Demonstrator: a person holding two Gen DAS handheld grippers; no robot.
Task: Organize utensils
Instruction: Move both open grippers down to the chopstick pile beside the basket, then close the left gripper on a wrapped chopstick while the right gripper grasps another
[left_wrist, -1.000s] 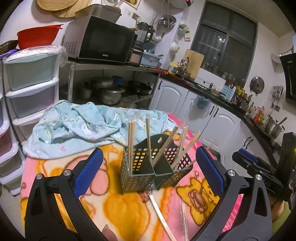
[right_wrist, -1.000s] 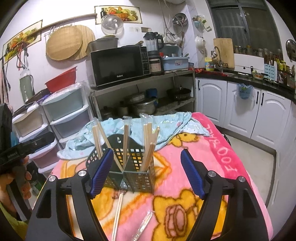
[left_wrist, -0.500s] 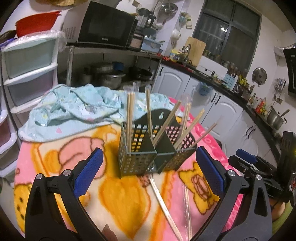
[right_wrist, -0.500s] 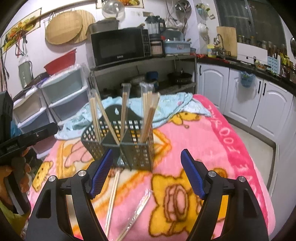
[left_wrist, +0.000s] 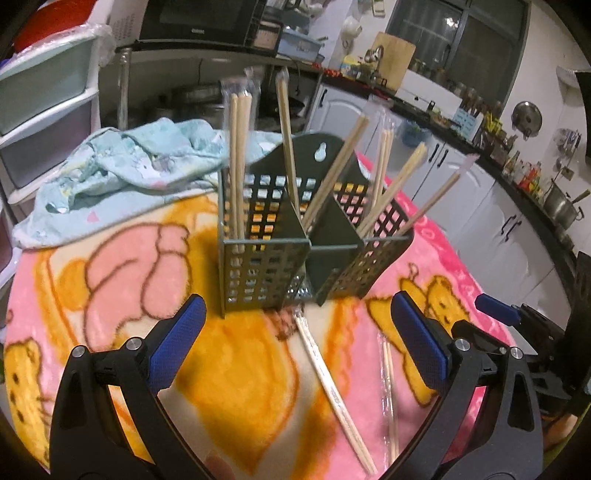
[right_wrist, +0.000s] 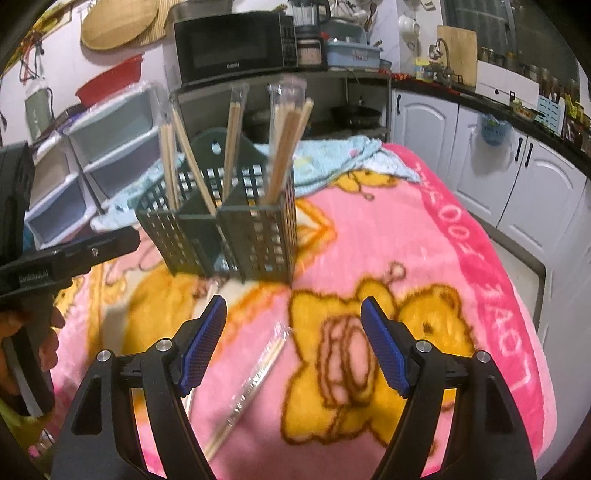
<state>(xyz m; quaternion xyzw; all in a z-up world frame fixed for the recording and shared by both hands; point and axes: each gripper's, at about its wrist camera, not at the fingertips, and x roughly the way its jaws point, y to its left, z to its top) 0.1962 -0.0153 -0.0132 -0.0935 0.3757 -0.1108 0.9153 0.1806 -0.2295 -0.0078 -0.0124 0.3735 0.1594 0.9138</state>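
both tools are spread wide and hold nothing: the left gripper (left_wrist: 295, 347) and the right gripper (right_wrist: 293, 345). just past their tips, at 12 o'clock, two pairs still lie flat on the pink blanket (right_wrist: 424, 236): a bare chopstick pair (left_wrist: 332, 391) and a plastic-wrapped pair (right_wrist: 255, 384). farther on stands the dark perforated chopstick holder (left_wrist: 266, 254), already filled with several upright pairs, so i judge the sorting mostly done. only the right view shows the hand (right_wrist: 37, 343) on the other tool, at 9 o'clock.
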